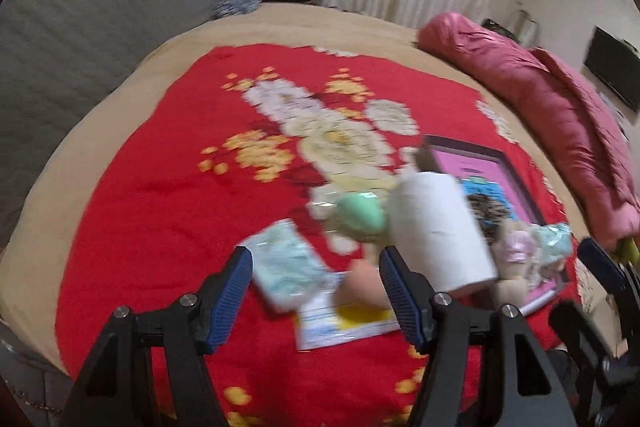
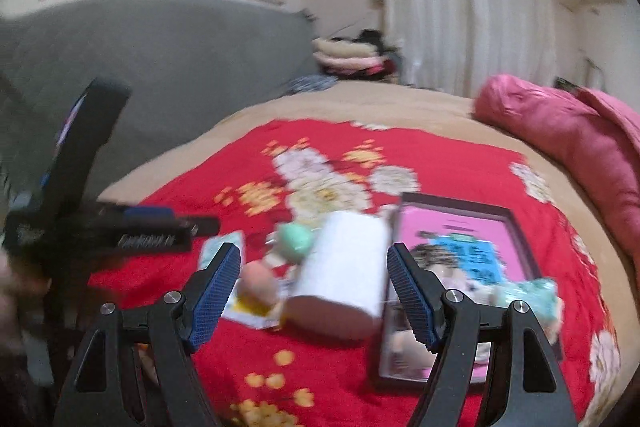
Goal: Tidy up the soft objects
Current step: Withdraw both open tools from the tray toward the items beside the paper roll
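Red flowered bedding (image 1: 160, 211) carries a heap of soft things: a white paper roll (image 2: 344, 267) beside a green sponge (image 2: 295, 238), a peach sponge (image 2: 258, 283) and a tissue pack (image 1: 286, 267). Both the left gripper (image 1: 316, 291) and right gripper (image 2: 314, 291) hang released, holding nothing. The roll likely goes first; squeeze its middle gently so it neither crushes nor rolls away.

No legible text or labels.
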